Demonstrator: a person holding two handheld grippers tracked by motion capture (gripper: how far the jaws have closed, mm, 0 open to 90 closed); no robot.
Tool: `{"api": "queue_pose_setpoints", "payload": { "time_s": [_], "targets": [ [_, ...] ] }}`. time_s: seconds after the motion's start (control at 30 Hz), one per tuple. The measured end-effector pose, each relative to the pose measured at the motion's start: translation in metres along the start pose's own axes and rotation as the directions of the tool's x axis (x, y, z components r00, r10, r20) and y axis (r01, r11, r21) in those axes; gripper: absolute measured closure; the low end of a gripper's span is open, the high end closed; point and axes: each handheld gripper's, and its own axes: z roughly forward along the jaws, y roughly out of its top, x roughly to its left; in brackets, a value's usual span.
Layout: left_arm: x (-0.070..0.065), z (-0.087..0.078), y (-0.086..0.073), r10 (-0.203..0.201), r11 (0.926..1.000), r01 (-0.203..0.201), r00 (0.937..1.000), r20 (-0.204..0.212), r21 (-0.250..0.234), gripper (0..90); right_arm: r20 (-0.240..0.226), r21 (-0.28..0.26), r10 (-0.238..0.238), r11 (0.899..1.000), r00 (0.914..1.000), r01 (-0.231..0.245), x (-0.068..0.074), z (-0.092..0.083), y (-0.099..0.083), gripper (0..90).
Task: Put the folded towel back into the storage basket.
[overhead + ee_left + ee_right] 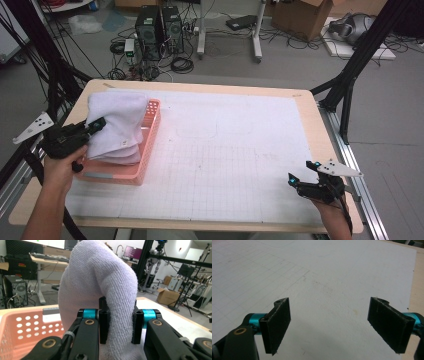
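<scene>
We are clenching the left tool (117, 326) on the white towel (116, 127), which is draping over the pink basket (149, 145); our right tool (337, 325) is resting released above the table (240, 145).

Your left gripper (95, 125) sits near the table's left edge, its jaws pressed on a thick fold of white towel (100, 290), forearm reaching in from the near-left corner. Your right gripper (302, 172) hovers low by the near-right corner, jaws spread wide with nothing between them.
</scene>
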Motion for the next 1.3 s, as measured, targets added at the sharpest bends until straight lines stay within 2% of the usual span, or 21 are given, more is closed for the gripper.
{"api": "queue_pose_setpoints", "payload": {
  "time_s": [0.3, 0.43, 0.5, 0.57, 0.73, 0.77, 0.87, 0.9, 1.03, 1.13, 1.23, 1.3],
  "targets": [
    [0.006, 0.012, -0.008, -0.02, 0.9977, 0.02, 0.9998, 0.004, 0.065, 74.4, 0.007, -0.006, 0.003, 1.0, 1.0, -0.003, -0.002, -0.002, -0.001, 17.6],
    [0.01, 0.013, -0.011, -0.046, 0.9957, 0.047, 0.9989, -0.004, 0.08, 74.2, 0.006, -0.003, 0.001, 1.0, 1.0, -0.001, -0.002, -0.002, -0.001, 17.6],
    [0.013, 0.013, -0.012, -0.067, 0.9927, 0.068, 0.9976, -0.019, 0.1, 73.7, 0.007, -0.004, 0.002, 1.0, 1.0, -0.002, -0.002, -0.002, -0.001, 17.6],
    [0.016, 0.013, -0.011, -0.066, 0.9888, 0.071, 0.997, -0.04, 0.132, 73.3, 0.008, -0.003, 0.005, 1.0, 1.0, -0.005, -0.002, -0.002, -0.001, 17.6],
    [0.019, 0.021, -0.011, -0.069, 0.9717, 0.084, 0.9948, -0.075, 0.221, 71.7, 0.004, 0.001, 0.004, 1.0, 1.0, -0.004, -0.001, 0.0, -0.001, 17.6],
    [0.02, 0.022, -0.011, -0.066, 0.968, 0.086, 0.9934, -0.094, 0.236, 71.3, 0.005, 0.002, 0.0, 1.0, 1.0, 0.0, -0.001, 0.0, -0.001, 17.6],
    [0.021, 0.028, -0.011, -0.043, 0.9492, 0.084, 0.9892, -0.14, 0.303, 69.9, 0.004, 0.002, 0.001, 1.0, 1.0, -0.001, -0.001, 0.0, -0.001, 17.6],
    [0.022, 0.029, -0.011, -0.035, 0.9451, 0.084, 0.9867, -0.158, 0.316, 69.8, 0.005, 0.0, 0.003, 1.0, 1.0, -0.003, -0.001, 0.0, -0.001, 17.6],
    [0.024, 0.031, -0.012, -0.034, 0.9366, 0.107, 0.9755, -0.217, 0.334, 67.1, 0.003, 0.003, 0.008, 1.0, 1.0, -0.008, -0.001, 0.0, -0.001, 17.6],
    [0.024, 0.03, -0.011, -0.008, 0.9356, 0.105, 0.9614, -0.275, 0.337, 63.1, 0.004, 0.003, 0.001, 1.0, 1.0, -0.001, -0.001, 0.0, -0.001, 17.6],
    [0.025, 0.026, -0.008, -0.018, 0.9413, 0.128, 0.9426, -0.333, 0.312, 53.8, 0.002, 0.005, 0.005, 1.0, 1.0, -0.005, -0.001, 0.0, -0.001, 17.6],
    [0.025, 0.022, -0.006, -0.039, 0.9518, 0.141, 0.9366, -0.348, 0.272, 46.9, 0.004, 0.001, -0.001, 1.0, 1.0, 0.001, -0.002, 0.0, -0.001, 17.6]
  ]
}}
